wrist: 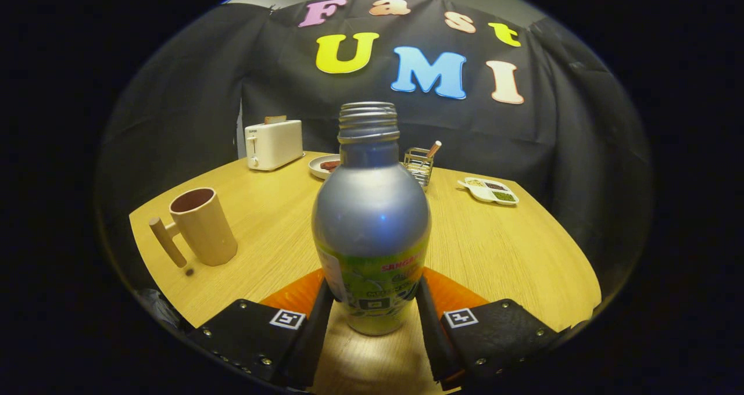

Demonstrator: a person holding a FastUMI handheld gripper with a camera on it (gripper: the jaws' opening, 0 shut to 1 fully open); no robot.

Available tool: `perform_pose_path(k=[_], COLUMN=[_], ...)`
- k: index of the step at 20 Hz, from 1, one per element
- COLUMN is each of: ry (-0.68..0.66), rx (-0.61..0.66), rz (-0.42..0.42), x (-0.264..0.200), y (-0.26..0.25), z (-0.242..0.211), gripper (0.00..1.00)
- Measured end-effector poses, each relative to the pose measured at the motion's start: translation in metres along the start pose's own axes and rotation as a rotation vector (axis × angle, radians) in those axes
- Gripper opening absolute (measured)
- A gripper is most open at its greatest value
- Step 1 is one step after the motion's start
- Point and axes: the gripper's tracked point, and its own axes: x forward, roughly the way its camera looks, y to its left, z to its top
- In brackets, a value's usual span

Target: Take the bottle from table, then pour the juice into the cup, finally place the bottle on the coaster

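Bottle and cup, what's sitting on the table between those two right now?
Nothing: in the gripper view, bare wooden table separates the bottle, held between the gripper fingers, from the cup.

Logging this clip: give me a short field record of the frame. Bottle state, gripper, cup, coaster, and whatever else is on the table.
bottle: silver bottle upright, cap off, between the fingers
gripper: gripper fingers close against the bottle's lower sides; firm contact cannot be confirmed
coaster: orange coaster showing behind the bottle's base, on both sides of it
cup: tan cup with peg handle, upright, beyond the left finger, apart from the bottle
table: wooden table
background items: toaster, plate, wire holder, divided dish at the far edge
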Motion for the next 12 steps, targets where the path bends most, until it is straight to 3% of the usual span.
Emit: perform_pose_path(k=[12], ry=[0.040], rx=[-0.315], rz=[0.041], x=[0.005], y=[0.035], z=[0.030], gripper=[0.72])
